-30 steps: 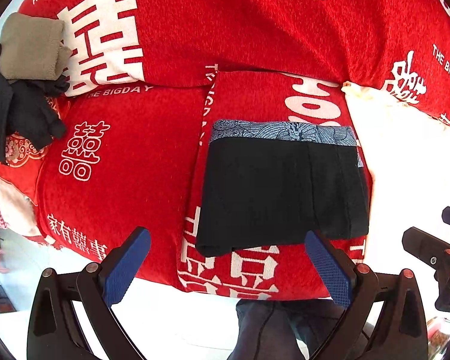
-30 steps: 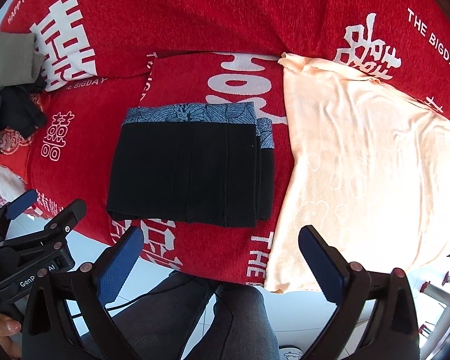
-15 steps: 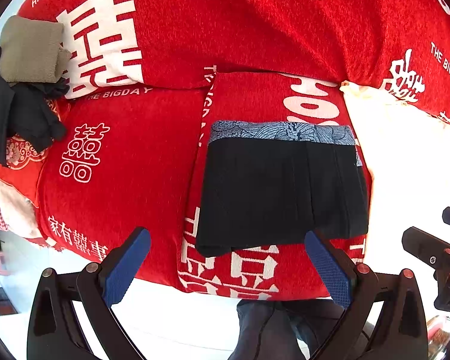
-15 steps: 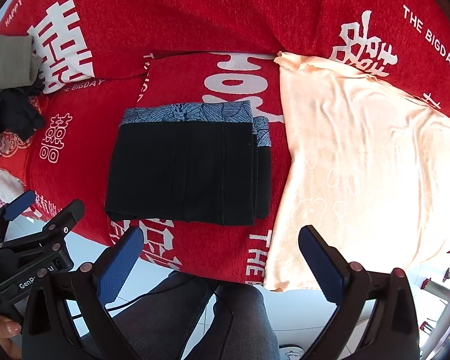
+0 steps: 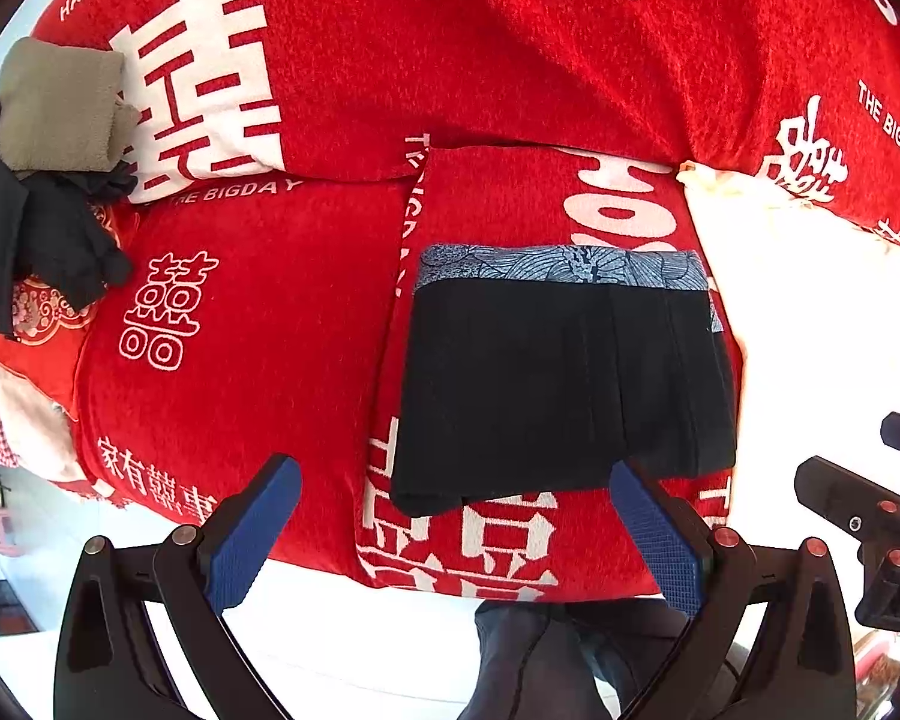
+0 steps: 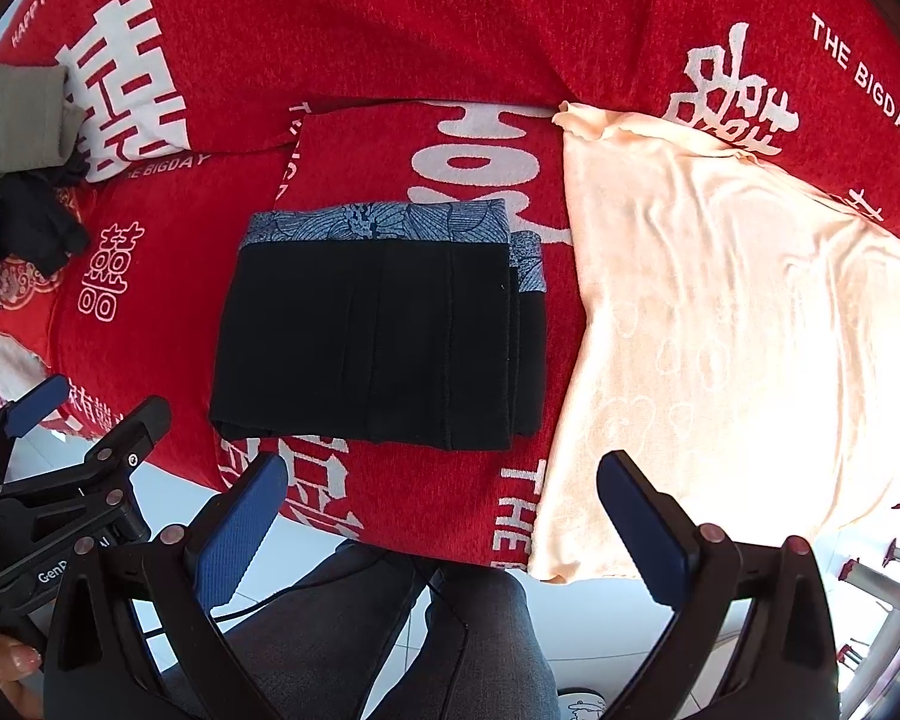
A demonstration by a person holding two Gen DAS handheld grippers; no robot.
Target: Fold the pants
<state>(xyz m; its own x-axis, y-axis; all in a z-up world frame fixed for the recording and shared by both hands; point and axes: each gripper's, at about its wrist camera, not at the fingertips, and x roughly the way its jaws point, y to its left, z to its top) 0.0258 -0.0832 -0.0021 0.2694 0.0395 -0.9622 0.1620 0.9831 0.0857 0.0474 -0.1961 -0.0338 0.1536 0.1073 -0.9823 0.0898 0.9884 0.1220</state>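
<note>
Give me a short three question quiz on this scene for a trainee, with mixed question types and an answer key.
1. True or false: the left tool is shut on the black pants.
2. What lies on the pants' right side? A) peach cloth B) a basket C) a shoe
3. Fill in: the pants' patterned waistband is ____ and white.

Key: 1 false, both the left and the right tool are open and off the folded pants. 2 A. 3 blue.

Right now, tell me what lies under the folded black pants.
The folded black pants rest on a red cushion with white lettering, which shows around every edge. The cushion's lettering directly beneath the pants is covered, so it cannot be read.
</note>
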